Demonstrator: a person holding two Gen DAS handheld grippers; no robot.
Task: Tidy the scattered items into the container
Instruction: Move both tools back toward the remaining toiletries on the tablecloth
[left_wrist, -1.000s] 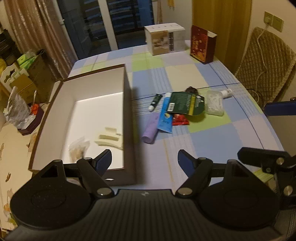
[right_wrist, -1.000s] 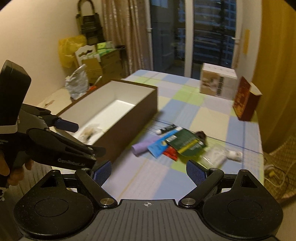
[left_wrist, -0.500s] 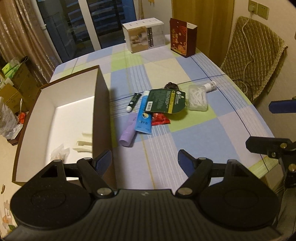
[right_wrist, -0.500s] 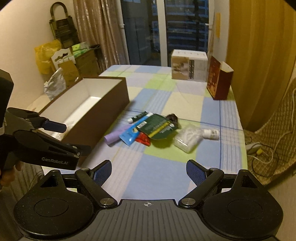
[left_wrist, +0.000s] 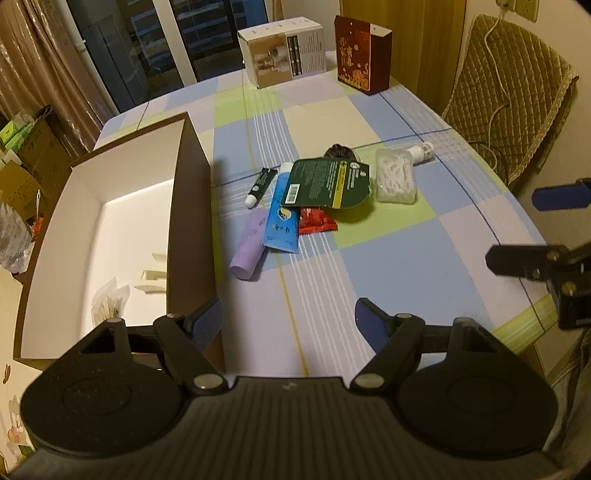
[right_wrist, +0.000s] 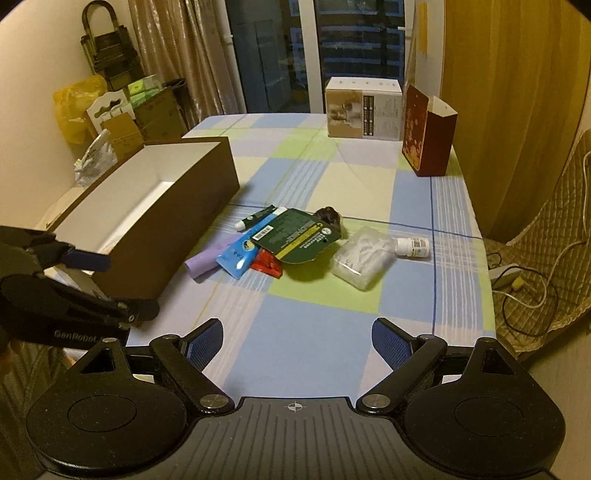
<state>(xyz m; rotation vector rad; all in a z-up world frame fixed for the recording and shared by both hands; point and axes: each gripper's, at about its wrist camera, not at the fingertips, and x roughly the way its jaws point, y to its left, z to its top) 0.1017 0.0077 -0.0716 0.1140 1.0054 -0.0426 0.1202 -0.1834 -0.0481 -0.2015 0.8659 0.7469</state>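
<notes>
A brown box (left_wrist: 192, 206) (right_wrist: 177, 218) with a white inside stands at the table's left; a small clear packet (left_wrist: 109, 302) and pale pieces (left_wrist: 153, 275) lie in it. Right of it sits a pile: a purple tube (left_wrist: 249, 243) (right_wrist: 207, 256), a blue tube (left_wrist: 282, 218) (right_wrist: 238, 254), a green packet (left_wrist: 325, 182) (right_wrist: 295, 236), a red sachet (left_wrist: 316, 221), a small black tube (left_wrist: 260, 186), a clear bag (left_wrist: 393, 175) (right_wrist: 364, 256), a white bottle (right_wrist: 412, 246) and a dark lump (left_wrist: 338, 152). My left gripper (left_wrist: 288, 321) hangs open near the box's front corner. My right gripper (right_wrist: 297, 341) is open over bare cloth, short of the pile.
A white carton (left_wrist: 282, 55) (right_wrist: 364, 109) and a dark red box (left_wrist: 364, 61) (right_wrist: 428, 144) stand at the far end of the checked tablecloth (right_wrist: 325, 325). A padded chair (left_wrist: 509, 110) with cables stands to the right. Bags and cartons (right_wrist: 114, 118) crowd the floor at the left.
Both grippers have swung right and pulled back, so the pile sits nearer the middle of each view. Nothing on the table has moved, and both stay open.
</notes>
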